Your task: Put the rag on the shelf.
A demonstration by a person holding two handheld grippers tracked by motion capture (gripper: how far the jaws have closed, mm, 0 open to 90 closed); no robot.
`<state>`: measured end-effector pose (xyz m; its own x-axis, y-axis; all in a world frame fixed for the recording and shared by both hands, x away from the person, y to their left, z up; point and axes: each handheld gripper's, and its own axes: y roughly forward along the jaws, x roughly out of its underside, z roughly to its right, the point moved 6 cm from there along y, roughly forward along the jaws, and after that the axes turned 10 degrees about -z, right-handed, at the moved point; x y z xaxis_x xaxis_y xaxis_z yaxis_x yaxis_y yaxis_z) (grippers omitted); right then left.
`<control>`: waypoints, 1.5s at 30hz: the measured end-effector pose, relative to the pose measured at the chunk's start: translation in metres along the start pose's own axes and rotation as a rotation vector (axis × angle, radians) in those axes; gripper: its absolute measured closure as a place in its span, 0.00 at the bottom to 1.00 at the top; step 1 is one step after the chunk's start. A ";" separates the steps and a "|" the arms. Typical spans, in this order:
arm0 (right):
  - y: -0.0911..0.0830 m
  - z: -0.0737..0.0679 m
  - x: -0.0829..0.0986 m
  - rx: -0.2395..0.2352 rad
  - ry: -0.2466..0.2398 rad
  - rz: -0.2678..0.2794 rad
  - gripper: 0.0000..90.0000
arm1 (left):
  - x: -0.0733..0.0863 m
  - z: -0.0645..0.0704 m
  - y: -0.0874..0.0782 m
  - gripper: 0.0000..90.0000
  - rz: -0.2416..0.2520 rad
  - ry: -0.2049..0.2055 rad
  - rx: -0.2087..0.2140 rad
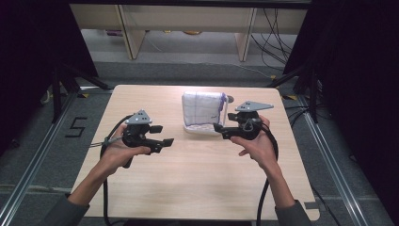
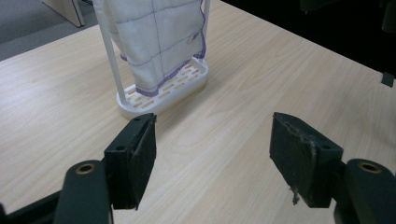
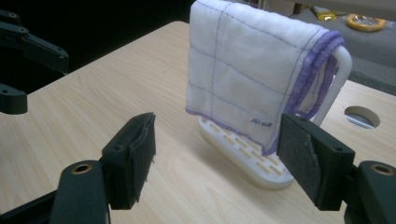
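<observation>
**A:** What do we have, going from left to right?

**B:** At the left, our left tongs hang above the bare tabletop, jaws spread wide with nothing between them. Toward the far middle stands a white rack with a slotted base, and a white cloth with purple edging is draped over its top bar. At the right, our right tongs sit just beside the rack, jaws also spread wide and empty.

**B:** In the right gripper view the cloth hangs just past the open jaws, its lower corner near one pad but, as far as we can tell, not touching.

**A:** How far along are we?

**B:** We judge it barely begun. The cloth is on the rack, untouched by either tongs, so the grasping and lifting are all left to do.

**A:** Which way does the cloth lie?

**B:** It hangs folded over the bar, both halves dropping straight down. The bar, and with it the fold's long axis, runs roughly left to right across the tabletop, broad face toward us. In the left gripper view the cloth reaches down almost to the rack's base.
</observation>
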<state>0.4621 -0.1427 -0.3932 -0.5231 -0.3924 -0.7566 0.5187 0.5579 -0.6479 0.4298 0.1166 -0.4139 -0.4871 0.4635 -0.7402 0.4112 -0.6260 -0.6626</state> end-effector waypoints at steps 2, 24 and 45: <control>0.001 -0.002 0.005 -0.007 -0.007 -0.009 0.32 | 0.005 0.001 0.000 0.34 -0.001 -0.006 0.001; 0.006 -0.015 0.038 -0.047 -0.020 -0.006 0.30 | 0.041 0.014 0.000 0.34 -0.011 0.023 -0.002; 0.000 -0.035 0.079 -0.074 -0.031 -0.028 0.30 | 0.074 0.037 0.003 0.32 -0.027 0.073 0.014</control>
<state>0.3965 -0.1480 -0.4498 -0.5149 -0.4300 -0.7417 0.4525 0.5985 -0.6611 0.3659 0.1259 -0.4666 -0.4405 0.5241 -0.7289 0.3879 -0.6211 -0.6810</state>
